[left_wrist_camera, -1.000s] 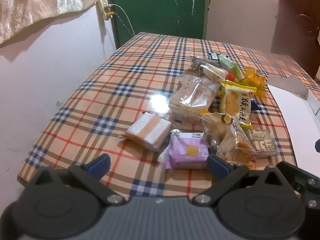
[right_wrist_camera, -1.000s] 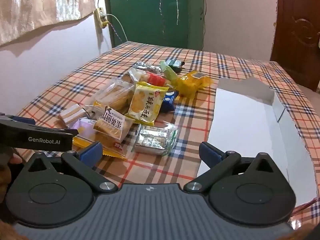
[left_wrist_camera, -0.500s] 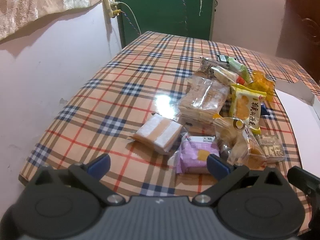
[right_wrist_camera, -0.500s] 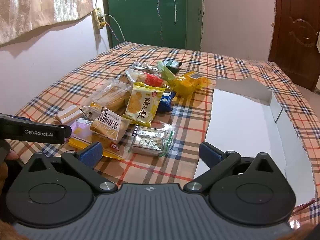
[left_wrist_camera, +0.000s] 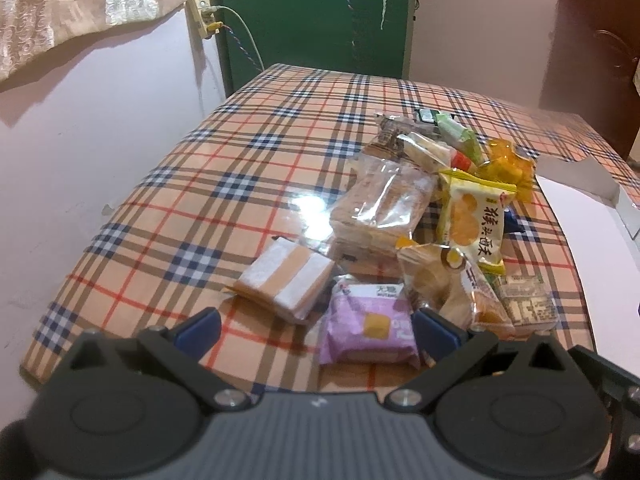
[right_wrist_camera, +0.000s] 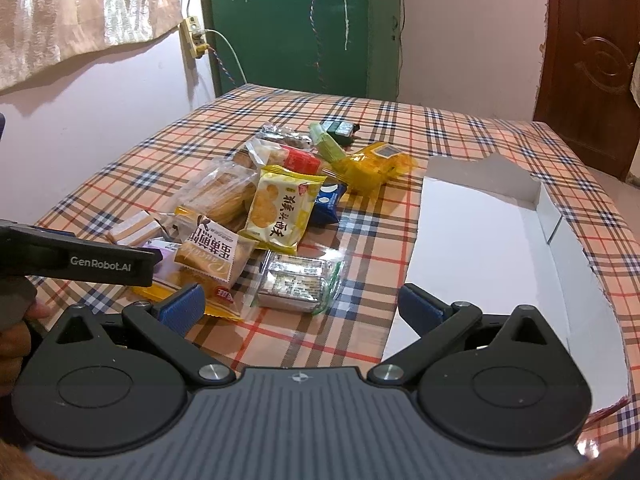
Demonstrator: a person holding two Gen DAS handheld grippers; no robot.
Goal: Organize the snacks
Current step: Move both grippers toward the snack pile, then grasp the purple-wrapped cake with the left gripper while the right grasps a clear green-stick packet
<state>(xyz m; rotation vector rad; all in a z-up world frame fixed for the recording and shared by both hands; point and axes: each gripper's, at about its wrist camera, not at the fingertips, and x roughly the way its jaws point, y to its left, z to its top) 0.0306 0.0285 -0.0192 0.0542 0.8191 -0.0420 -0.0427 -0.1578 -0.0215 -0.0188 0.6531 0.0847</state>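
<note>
A pile of wrapped snacks lies on the plaid table [left_wrist_camera: 224,184]. Nearest my open left gripper [left_wrist_camera: 316,330] are a purple packet [left_wrist_camera: 366,330] and a tan-and-white packet [left_wrist_camera: 286,280], both apart from its fingers. Behind them lie a clear cracker pack [left_wrist_camera: 380,208] and a yellow packet [left_wrist_camera: 474,220]. In the right wrist view my open, empty right gripper [right_wrist_camera: 300,308] hovers just before a silver-wrapped snack [right_wrist_camera: 298,282]; the yellow packet [right_wrist_camera: 280,210] sits beyond it. A shallow white box [right_wrist_camera: 480,248] lies open to the right.
The left gripper's body [right_wrist_camera: 76,258] reaches in from the left of the right wrist view, over the pile's near corner. A pink wall, green door [right_wrist_camera: 288,24] and brown door [right_wrist_camera: 588,60] stand beyond the table. The table's near edge is close below both grippers.
Both grippers have drawn back and risen slightly, so the pile looks a little farther off. No snack has moved. Both stay open.
</note>
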